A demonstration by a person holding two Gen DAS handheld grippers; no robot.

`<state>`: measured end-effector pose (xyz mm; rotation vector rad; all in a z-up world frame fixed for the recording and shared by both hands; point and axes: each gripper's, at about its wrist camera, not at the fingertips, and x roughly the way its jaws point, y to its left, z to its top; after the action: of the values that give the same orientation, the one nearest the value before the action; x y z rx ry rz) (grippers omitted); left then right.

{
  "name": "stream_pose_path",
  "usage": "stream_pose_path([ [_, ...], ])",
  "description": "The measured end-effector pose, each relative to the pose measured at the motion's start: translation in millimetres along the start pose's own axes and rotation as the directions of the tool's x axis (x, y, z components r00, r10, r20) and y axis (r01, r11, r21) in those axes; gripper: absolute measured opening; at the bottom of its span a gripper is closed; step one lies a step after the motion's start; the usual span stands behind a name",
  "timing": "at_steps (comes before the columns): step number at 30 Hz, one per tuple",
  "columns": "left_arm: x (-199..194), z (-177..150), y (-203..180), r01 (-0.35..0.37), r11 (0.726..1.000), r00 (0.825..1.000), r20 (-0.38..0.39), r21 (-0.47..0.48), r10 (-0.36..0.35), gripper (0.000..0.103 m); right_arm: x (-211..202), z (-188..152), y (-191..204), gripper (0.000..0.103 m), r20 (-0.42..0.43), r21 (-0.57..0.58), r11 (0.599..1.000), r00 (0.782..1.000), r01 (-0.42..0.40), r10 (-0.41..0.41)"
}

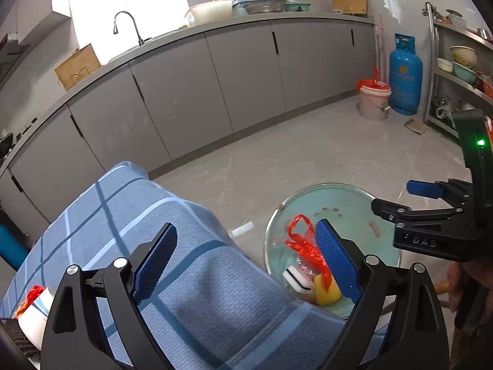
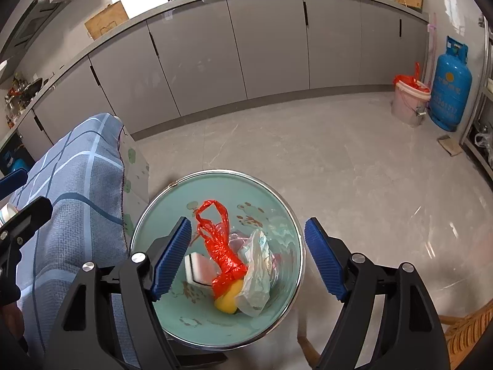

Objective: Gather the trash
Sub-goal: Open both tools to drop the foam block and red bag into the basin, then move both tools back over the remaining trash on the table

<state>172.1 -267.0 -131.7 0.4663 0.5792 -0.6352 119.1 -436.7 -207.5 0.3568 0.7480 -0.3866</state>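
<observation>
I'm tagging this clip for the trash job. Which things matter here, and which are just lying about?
Job: teal basin, red plastic bag, clear bag, yellow sponge, both open grippers.
Lying about: gas cylinder, pink bucket, faucet, checked cloth.

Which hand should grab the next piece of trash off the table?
Probably the left. The left gripper hangs open over the blue checked cloth, near the white cup with red scrap, likely trash. The right gripper is open above the green basin, off the table's edge.
</observation>
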Motion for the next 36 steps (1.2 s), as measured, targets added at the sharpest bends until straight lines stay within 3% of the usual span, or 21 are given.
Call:
stream_pose_path([
  [17,-46.4,-12.8,52.0,-0.097,0.993,0.995,0.013,-0.074,0.098,0.091,-27.5,-0.2,26.2,0.086,0.036,-0.026,0.999,0.999,-0.027,0.028],
  [29,-80.7,-42.7,105.8,-0.208,0.966,0.978,-0.005,-0.152,0.209,0.091,-34.2,-6.4,101.5,0.087,0.008,-0.151,0.982,0.993,-0.114,0.117],
  [36,-114.3,-65.5,149.0,-0.308,0.927,0.95,-0.015,-0.213,0.312,0.091,-41.1,-12.4,151.1,0.09,-0.015,-0.226,0.958,0.984,-0.175,0.177],
])
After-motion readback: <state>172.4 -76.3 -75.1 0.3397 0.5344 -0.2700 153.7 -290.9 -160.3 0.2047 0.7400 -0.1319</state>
